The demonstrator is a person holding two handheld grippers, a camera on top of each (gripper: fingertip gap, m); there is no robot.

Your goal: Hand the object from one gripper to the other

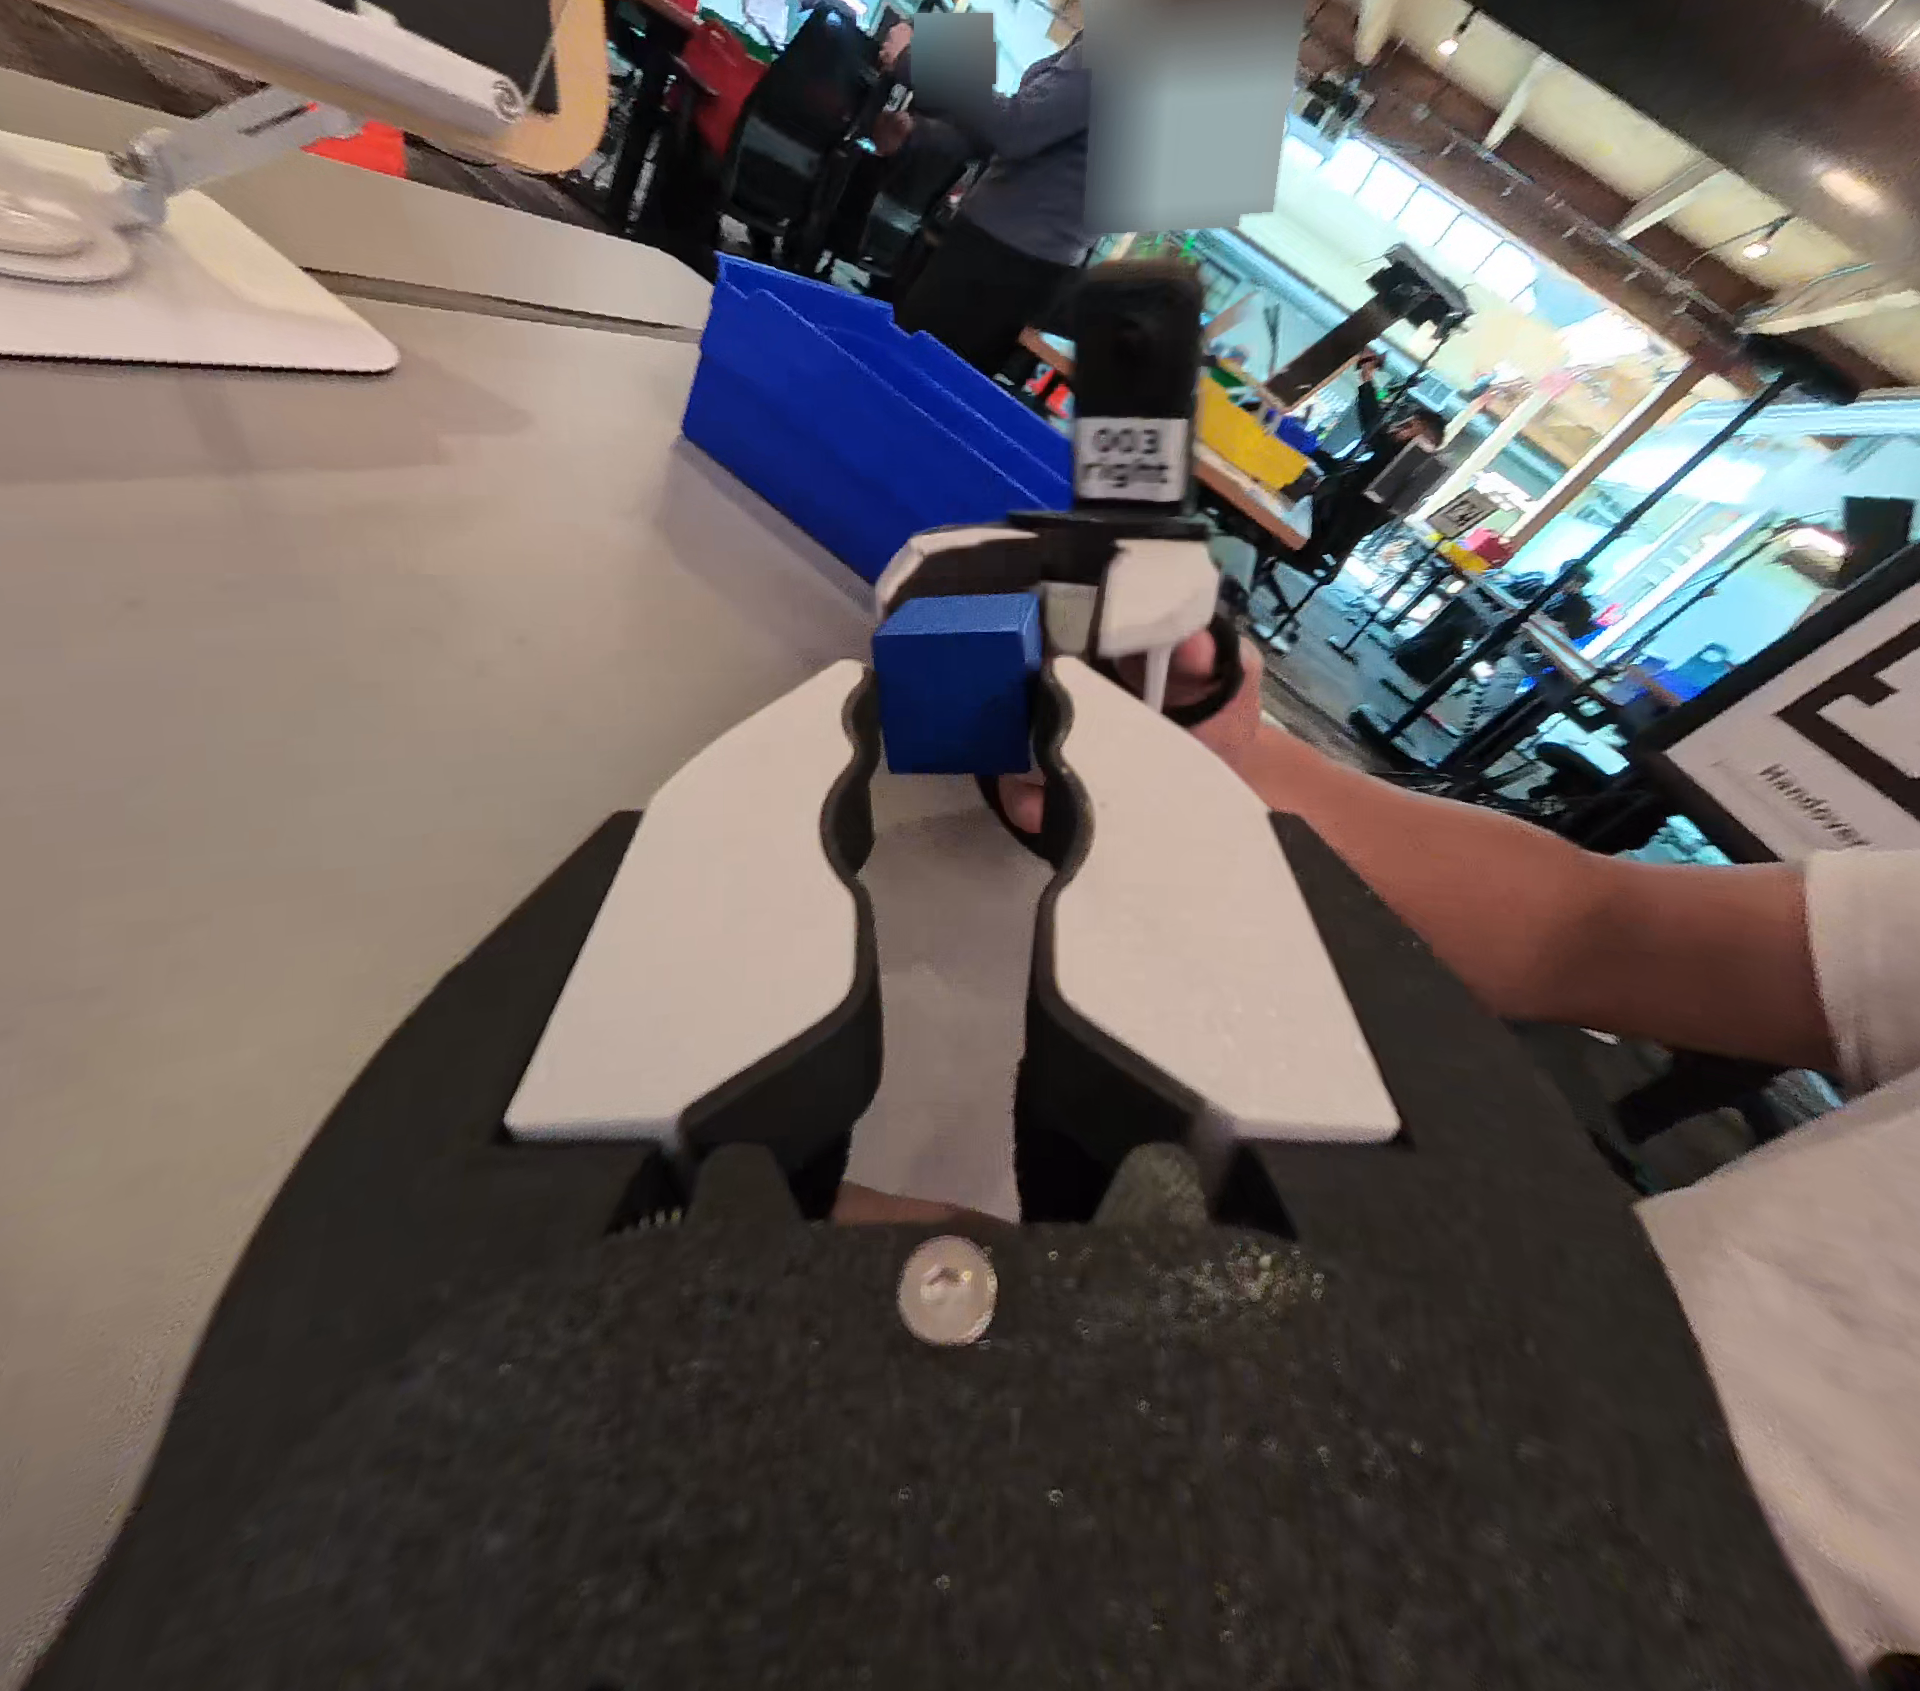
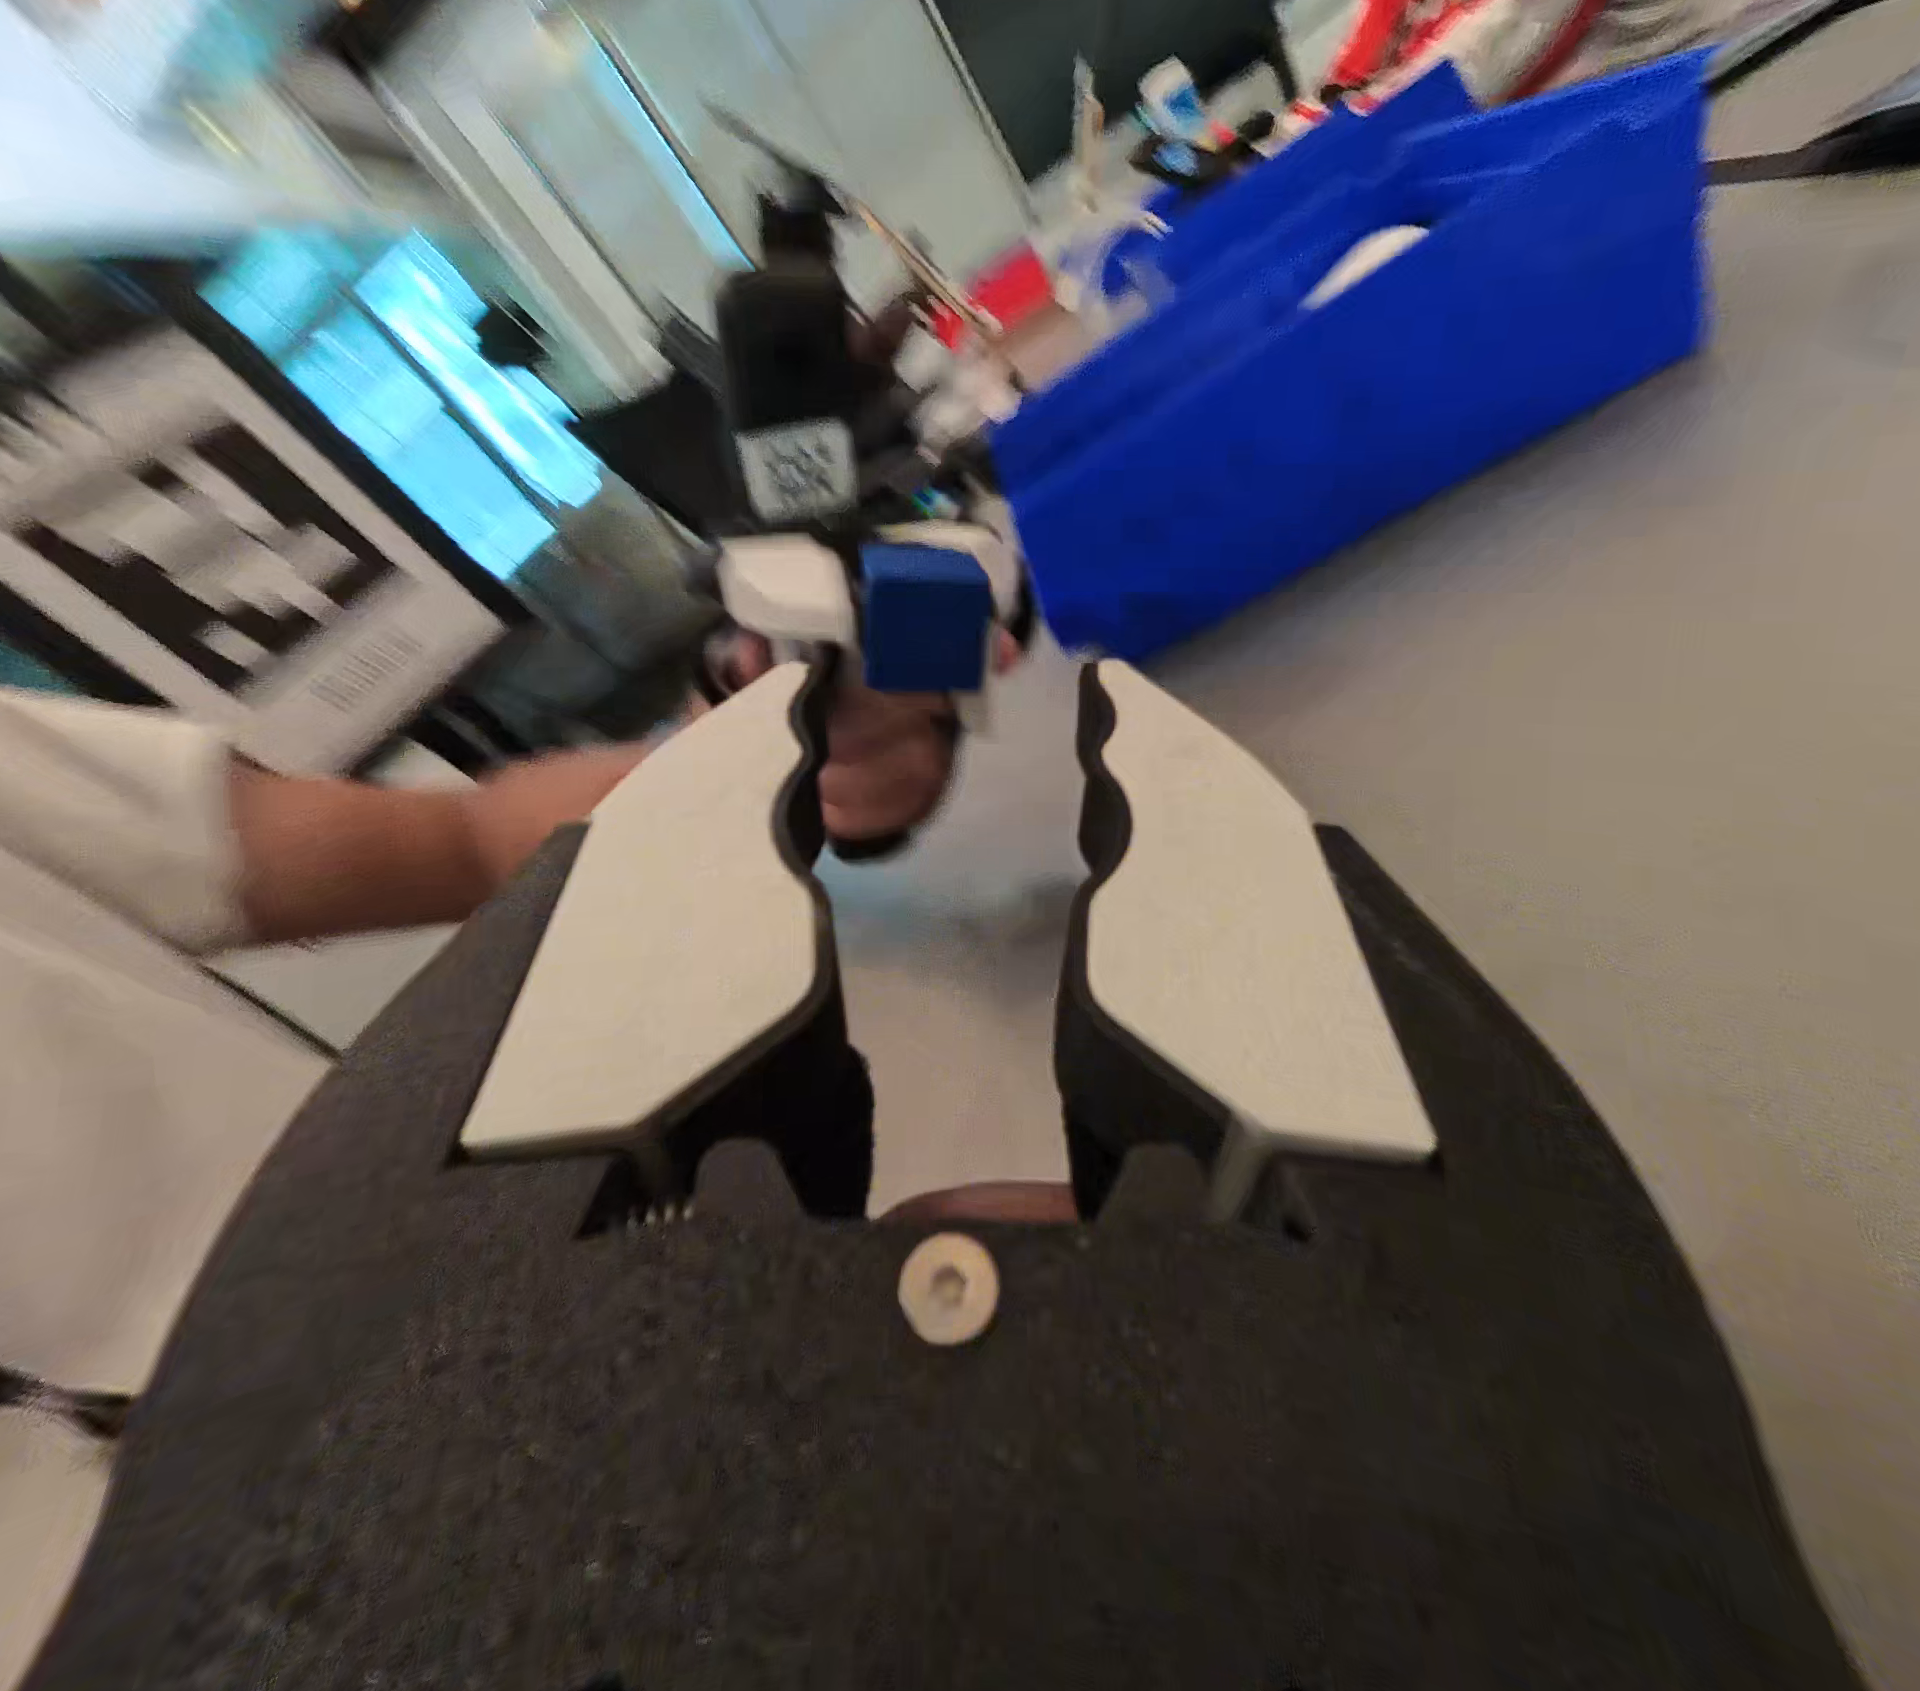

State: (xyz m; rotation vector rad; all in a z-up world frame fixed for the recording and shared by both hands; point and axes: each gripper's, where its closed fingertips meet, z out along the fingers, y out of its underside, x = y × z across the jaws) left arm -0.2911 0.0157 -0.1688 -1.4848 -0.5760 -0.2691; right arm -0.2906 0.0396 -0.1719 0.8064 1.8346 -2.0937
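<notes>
Left claw (image 1: pixel 954 691) pinches a small solid blue cube (image 1: pixel 951 711) between its white fingertips, held in the air above the pale grey surface (image 1: pixel 312 706). Facing it, the right claw (image 2: pixel 945 696) stands spread wide, its wavy black-lined pads apart, and the cube sits just beyond its tips, not touching either one. From the right wrist view the picture is smeared, so how near the tips are to the cube I cannot tell exactly.

Just behind the two claws a deep blue plastic bin (image 1: pixel 831 436) stands on the surface, with something white lying inside that is too blurred to name. Off to the left side of the surface, a white jointed monitor arm (image 1: pixel 260 20) rises from a flat white base plate (image 1: pixel 208 291). A person's bare forearm (image 1: pixel 1455 893) reaches in behind the right claw. A white board with a black square marker (image 1: pixel 1818 706) leans near the surface edge, with a line of print beneath the marker.

The black camera block on the right claw carries a white printed label (image 1: pixel 1130 457); the left claw's block bears a white square-code sticker (image 2: pixel 795 467).
</notes>
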